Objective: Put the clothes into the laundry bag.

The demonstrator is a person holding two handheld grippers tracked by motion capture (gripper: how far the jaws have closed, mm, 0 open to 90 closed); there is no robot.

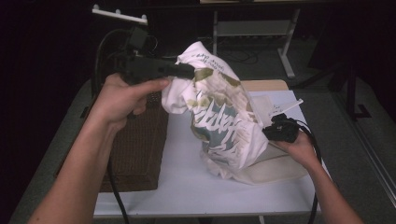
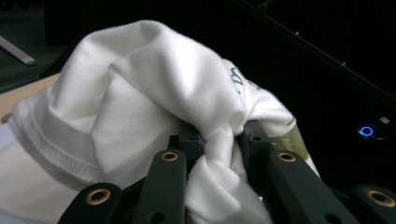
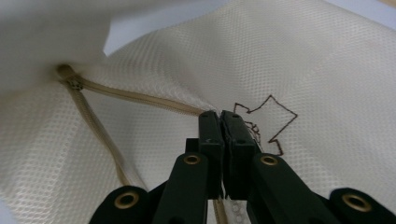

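While the right gripper (image 3: pixel 220 116) pinches the mesh laundry bag (image 3: pixel 327 70) at its zipper to keep it open, the left gripper (image 2: pixel 219 137) grips the white T-shirt (image 1: pixel 219 116) above the bag, probably to push it inside.

The lettering printed on the white T-shirt (image 1: pixel 219 116) is illegible.

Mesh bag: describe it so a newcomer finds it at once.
On the white table, look right, under the printed T-shirt. The mesh bag lies flat beneath it, pinched by the right hand-held gripper. Cream netting with a zipper sets it apart from the brown mat.
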